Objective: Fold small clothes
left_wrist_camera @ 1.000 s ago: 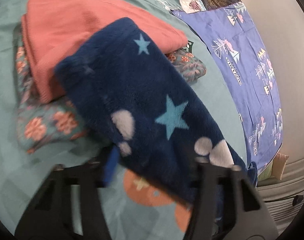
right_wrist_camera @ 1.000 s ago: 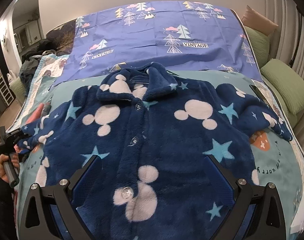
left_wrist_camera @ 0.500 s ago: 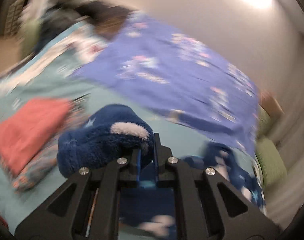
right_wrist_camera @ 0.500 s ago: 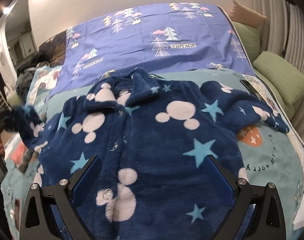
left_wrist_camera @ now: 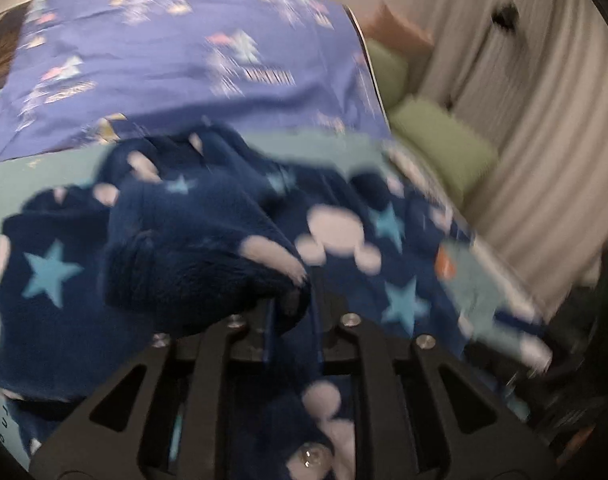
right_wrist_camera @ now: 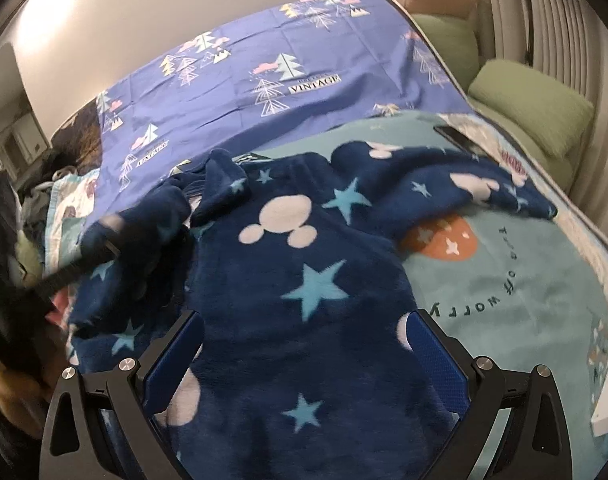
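Right gripper (right_wrist_camera: 302, 354): fingers spread wide, low over the hem end of the jacket, nothing between them
Left gripper (left_wrist_camera: 290, 312): fingers pinched close together on a bunched sleeve (left_wrist_camera: 200, 264) of the jacket; in the right wrist view it shows as a dark blurred bar (right_wrist_camera: 78, 260) at the jacket's left edge
Jacket (right_wrist_camera: 304, 280): navy fleece with pale mouse heads and light blue stars, spread front up on the teal bedspread; the held sleeve is lifted and carried over the body, the other sleeve (right_wrist_camera: 464, 184) lies out flat to the right
Jacket edges: right side edge runs beside the orange circle print (right_wrist_camera: 444, 240); collar (right_wrist_camera: 220, 184) is rumpled just short of the purple sheet
Teal bedspread (right_wrist_camera: 524, 280): bare cloth to the right of the jacket, out to the bed's edge
Purple sheet (right_wrist_camera: 304, 60): beyond the collar, flat, printed with trees and the word VINTAGE
Green cushions (right_wrist_camera: 532, 112): along the far right, past the bed's edge, by the pleated curtain (left_wrist_camera: 524, 120)
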`<state>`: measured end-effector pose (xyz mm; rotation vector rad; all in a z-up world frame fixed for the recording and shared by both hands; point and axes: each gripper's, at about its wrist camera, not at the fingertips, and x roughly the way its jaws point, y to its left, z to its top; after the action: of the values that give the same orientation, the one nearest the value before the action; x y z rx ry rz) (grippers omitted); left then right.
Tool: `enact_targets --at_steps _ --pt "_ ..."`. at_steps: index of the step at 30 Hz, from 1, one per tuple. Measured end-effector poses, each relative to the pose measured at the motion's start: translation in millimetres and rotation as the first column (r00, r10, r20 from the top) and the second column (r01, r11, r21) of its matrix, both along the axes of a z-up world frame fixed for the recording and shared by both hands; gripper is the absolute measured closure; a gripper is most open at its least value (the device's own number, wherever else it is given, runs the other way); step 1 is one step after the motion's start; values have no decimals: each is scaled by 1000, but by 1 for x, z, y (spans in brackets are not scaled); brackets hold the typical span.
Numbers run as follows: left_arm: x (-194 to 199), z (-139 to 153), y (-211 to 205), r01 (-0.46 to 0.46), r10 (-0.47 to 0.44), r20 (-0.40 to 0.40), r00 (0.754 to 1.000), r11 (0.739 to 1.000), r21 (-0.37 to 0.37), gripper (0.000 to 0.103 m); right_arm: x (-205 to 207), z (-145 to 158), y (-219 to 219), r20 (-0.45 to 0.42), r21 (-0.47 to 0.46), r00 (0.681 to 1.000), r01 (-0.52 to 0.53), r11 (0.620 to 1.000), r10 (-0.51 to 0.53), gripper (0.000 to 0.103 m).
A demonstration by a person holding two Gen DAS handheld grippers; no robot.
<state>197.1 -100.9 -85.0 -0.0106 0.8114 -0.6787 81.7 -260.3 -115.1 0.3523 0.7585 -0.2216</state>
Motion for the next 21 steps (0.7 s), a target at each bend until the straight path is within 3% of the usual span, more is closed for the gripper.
enact_targets --at_steps 2,6,11,13,17,21 --pt "-1 -2 3 25 -25 -14 1000 1000 6 69 2 -1 -3 -3 5 1000 -12 1000 12 0" --pt "-13 12 33 34 -35 -10 999 996 -87 43 13 -2 -2 -5 15 999 -45 999 45 0" --pt "-21 26 90 -82 89 76 993 993 -82 33 34 1 20 8 15 989 -148 989 148 0" --pt "-20 24 108 -134 141 93 986 988 -74 30 42 7 45 8 -58 972 -235 970 236 0" --pt "-15 8 147 -287 286 102 953 958 -5 29 59 10 105 -26 -247 921 -383 890 389 0" --pt "-8 -14 168 -368 366 43 929 929 44 29 84 -1 151 -105 -394 898 -432 811 427 0"
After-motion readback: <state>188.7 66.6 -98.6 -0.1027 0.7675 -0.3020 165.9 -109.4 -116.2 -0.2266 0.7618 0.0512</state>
